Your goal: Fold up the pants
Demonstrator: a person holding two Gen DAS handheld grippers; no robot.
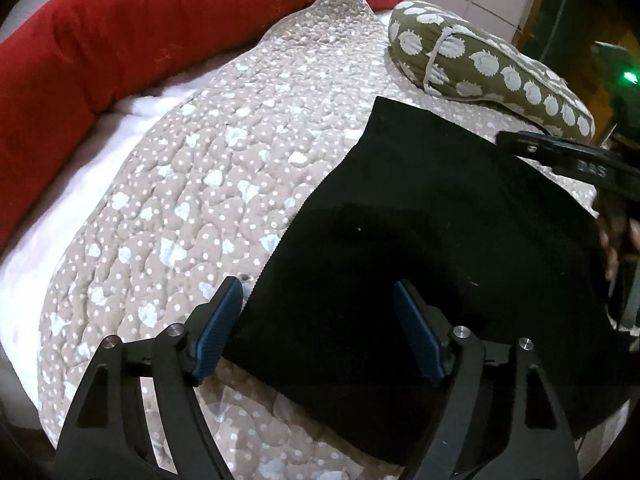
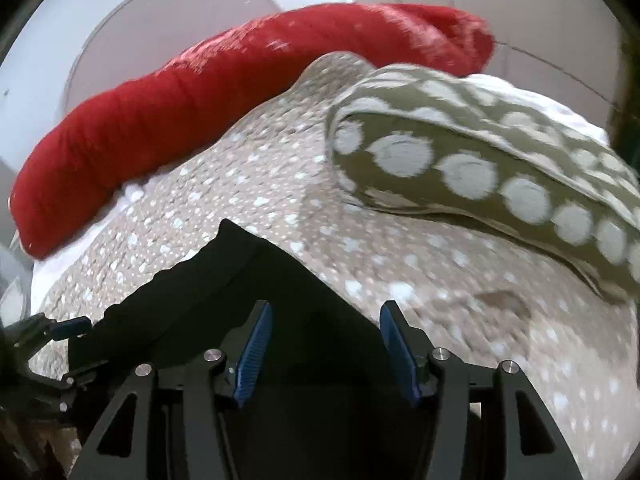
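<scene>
Pants (image 1: 420,240), one black folded piece, lie on the bed's quilt (image 1: 200,184); left gripper (image 1: 318,332) jaws apart above them at 6 o'clock. Right wrist view: right gripper (image 2: 324,344) jaws apart over the pants (image 2: 240,280); one red bolster (image 2: 200,120) at 11, one spotted cushion (image 2: 480,168) at 2.

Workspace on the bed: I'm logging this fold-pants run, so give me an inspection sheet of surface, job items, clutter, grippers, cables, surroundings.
Surface: beige dotted quilt over a white sheet, rumpled but usable.
Job's things: black pants lying flat on the quilt, looking partly folded, with a ribbed edge toward the left.
Clutter: olive polka-dot pillow beyond the pants; red blanket roll along the far side.
Grippers: left gripper open over the pants' near edge; right gripper open above the pants, gripping nothing.
Cables: nothing seen.
Surroundings: white wall; green light at right.
</scene>
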